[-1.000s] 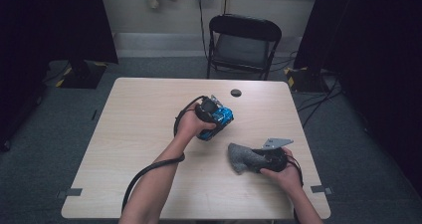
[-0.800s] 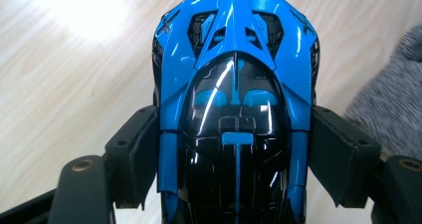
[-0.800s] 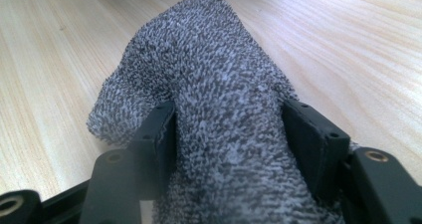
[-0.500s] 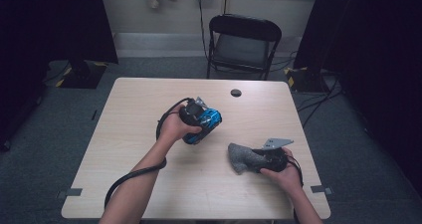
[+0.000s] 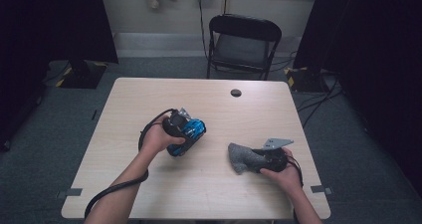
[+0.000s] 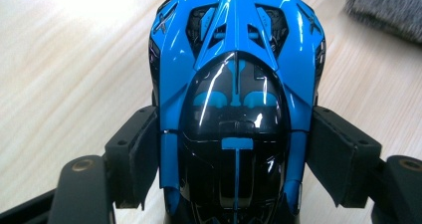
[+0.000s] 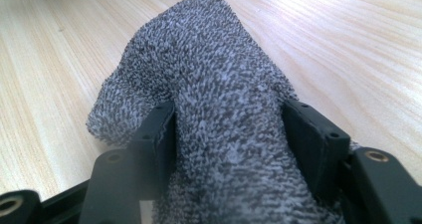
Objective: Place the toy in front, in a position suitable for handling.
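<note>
A glossy blue and black toy car (image 6: 234,84) sits between the jaws of my left gripper (image 6: 234,157), whose pads press on both of its sides. In the high view that gripper (image 5: 186,137) holds the car (image 5: 193,129) just above the middle of the wooden table (image 5: 149,99). A grey knitted cloth (image 7: 219,114) is bunched between the jaws of my right gripper (image 7: 229,134), which is shut on it. From above, the cloth (image 5: 243,158) lies on the table right of the car, with the right gripper (image 5: 259,160) low by the near right edge.
A small black round disc (image 5: 236,92) lies at the table's far side. A black folding chair (image 5: 243,42) stands behind the table. Cables trail from both grippers toward the near edge. A corner of the grey cloth (image 6: 388,10) lies at the upper right in the left gripper view.
My left hand has carried the toy car leftward and a little nearer across the table. The right hand and the cloth have stayed in place.
</note>
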### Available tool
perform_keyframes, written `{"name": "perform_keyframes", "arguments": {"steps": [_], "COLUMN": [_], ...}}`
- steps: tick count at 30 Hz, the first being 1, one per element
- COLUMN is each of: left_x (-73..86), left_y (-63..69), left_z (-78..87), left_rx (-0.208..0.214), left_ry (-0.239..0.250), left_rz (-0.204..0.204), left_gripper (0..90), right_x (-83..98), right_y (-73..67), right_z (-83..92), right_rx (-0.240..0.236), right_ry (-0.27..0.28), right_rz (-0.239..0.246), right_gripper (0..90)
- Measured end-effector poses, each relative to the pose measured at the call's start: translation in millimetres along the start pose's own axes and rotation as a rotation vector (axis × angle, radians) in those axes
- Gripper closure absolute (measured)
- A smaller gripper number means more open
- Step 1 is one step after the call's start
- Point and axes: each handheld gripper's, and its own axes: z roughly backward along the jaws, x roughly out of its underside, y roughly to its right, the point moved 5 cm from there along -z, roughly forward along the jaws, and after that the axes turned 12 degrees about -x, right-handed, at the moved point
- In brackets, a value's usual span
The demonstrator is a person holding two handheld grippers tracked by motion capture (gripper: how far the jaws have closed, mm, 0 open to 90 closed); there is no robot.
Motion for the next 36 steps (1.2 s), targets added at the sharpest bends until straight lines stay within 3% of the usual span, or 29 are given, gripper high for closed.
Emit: {"name": "perform_keyframes", "arguments": {"steps": [7, 20, 36], "left_x": [10.6, 16.2, 21.6], "left_y": [0.4, 9.4, 13.1], "left_z": [-0.6, -17.4, -27.1], "left_rx": [0.002, 0.007, 0.001], "left_ry": [-0.025, -0.046, -0.039], "left_rz": [-0.01, -0.014, -0.021], "left_gripper": [27.0, 26.9, 26.8], "right_x": [-0.2, -0.1, 0.5], "right_y": [0.1, -0.1, -0.3], "right_z": [-0.1, -0.2, -0.3], "right_rx": [0.001, 0.003, 0.002], "right_ry": [-0.002, 0.0, 0.007], "right_rz": [0.001, 0.001, 0.002], "right_gripper": [40.2, 40.0, 39.7]}}
